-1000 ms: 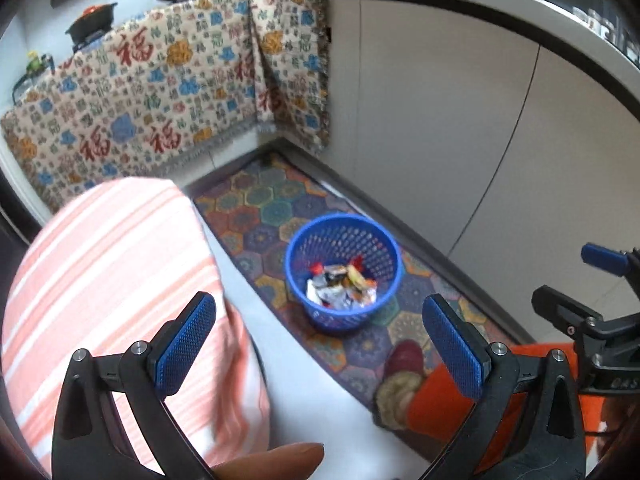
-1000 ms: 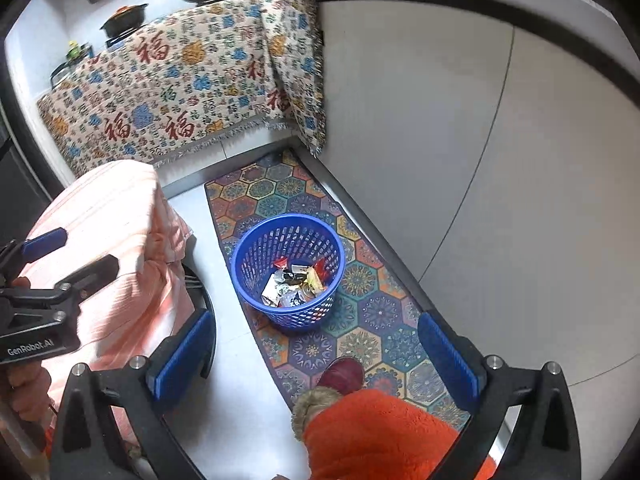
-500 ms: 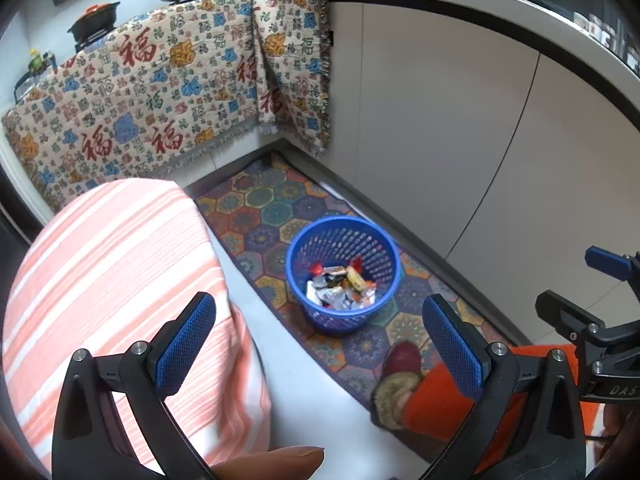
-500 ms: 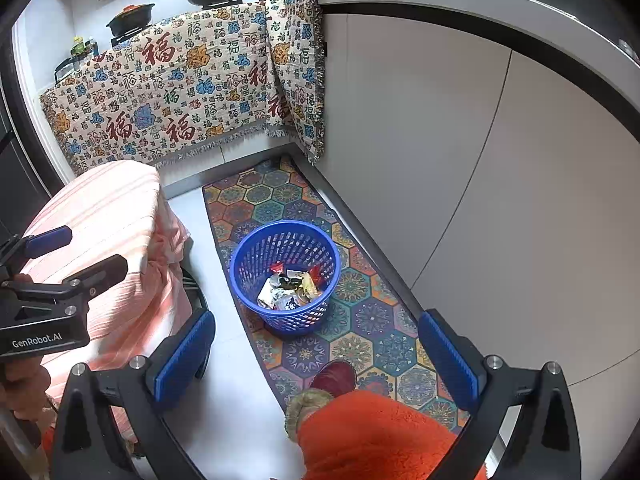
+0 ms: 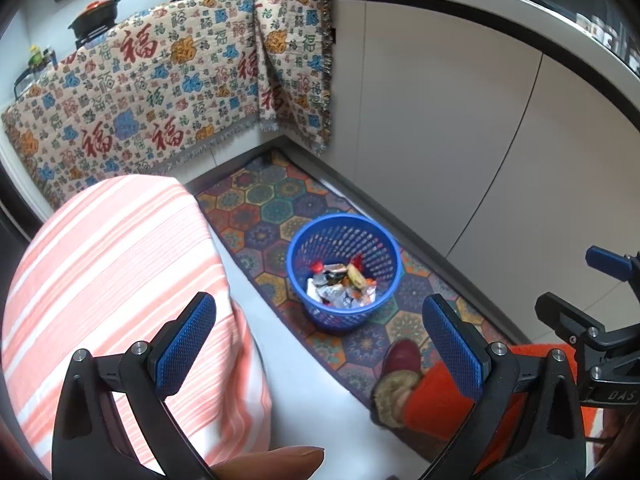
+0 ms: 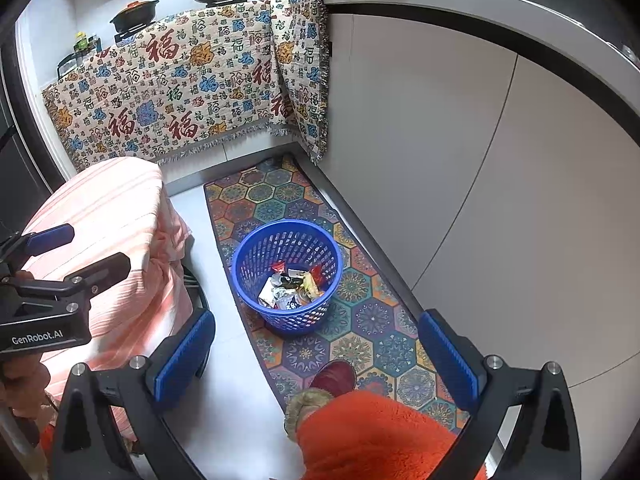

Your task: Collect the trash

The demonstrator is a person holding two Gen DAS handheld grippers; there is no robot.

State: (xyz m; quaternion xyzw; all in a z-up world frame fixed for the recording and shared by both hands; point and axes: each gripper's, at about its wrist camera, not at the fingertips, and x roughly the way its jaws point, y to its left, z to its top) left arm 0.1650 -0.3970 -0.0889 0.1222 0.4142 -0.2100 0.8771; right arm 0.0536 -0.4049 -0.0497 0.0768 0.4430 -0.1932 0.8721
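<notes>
A blue plastic basket (image 5: pixel 344 270) stands on the patterned floor mat and holds several crumpled wrappers (image 5: pixel 342 286). It also shows in the right wrist view (image 6: pixel 287 276) with the wrappers (image 6: pixel 290 290) inside. My left gripper (image 5: pixel 320 344) is open and empty, held high above the floor, nearer to me than the basket. My right gripper (image 6: pixel 316 354) is open and empty, also high above the floor on the near side of the basket. Each gripper shows at the edge of the other's view.
A round table under an orange striped cloth (image 5: pixel 108 280) stands left of the basket. Grey cabinet fronts (image 6: pixel 460 160) run along the right. A patterned cloth (image 6: pixel 180 84) hangs over the far counter with pans on top. The person's red slipper (image 6: pixel 334 376) rests on the mat (image 6: pixel 280 196).
Both grippers have risen and pulled back a little, so the basket looks smaller and more of the counter shows. Both stay open and empty.
</notes>
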